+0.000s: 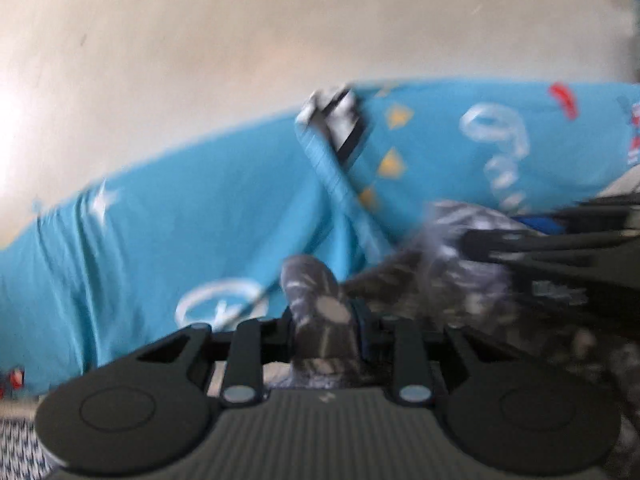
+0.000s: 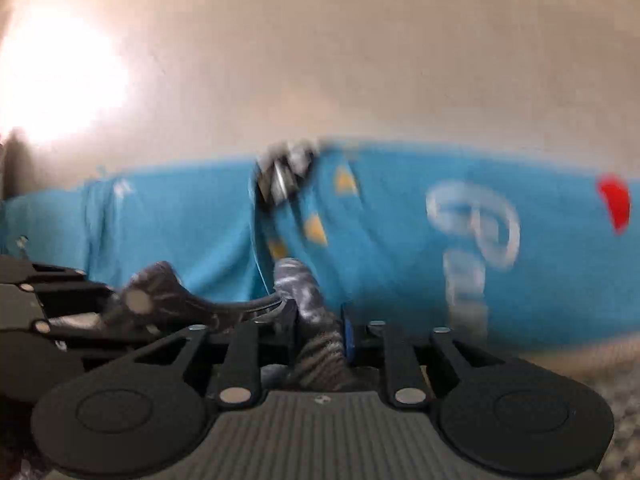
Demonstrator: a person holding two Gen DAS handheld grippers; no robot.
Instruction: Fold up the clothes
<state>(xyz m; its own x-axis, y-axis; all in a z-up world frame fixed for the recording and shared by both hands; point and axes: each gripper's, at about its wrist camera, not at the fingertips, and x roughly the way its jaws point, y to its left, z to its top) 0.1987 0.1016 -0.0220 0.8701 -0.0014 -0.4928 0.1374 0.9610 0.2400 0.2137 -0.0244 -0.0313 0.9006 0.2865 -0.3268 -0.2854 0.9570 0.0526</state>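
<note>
A dark grey garment with pale streaks and a round light button bunches up between the jaws of my left gripper, which is shut on it. In the left wrist view the same cloth stretches right to my right gripper. The right wrist view shows my right gripper shut on a fold of the garment. There the cloth runs left to my left gripper, where the button shows. Both views are blurred.
A bright blue cloth with yellow triangles, white lettering and red marks spreads behind the garment. A black-and-white object lies at its upper edge. Above is a beige wall with a bright glare.
</note>
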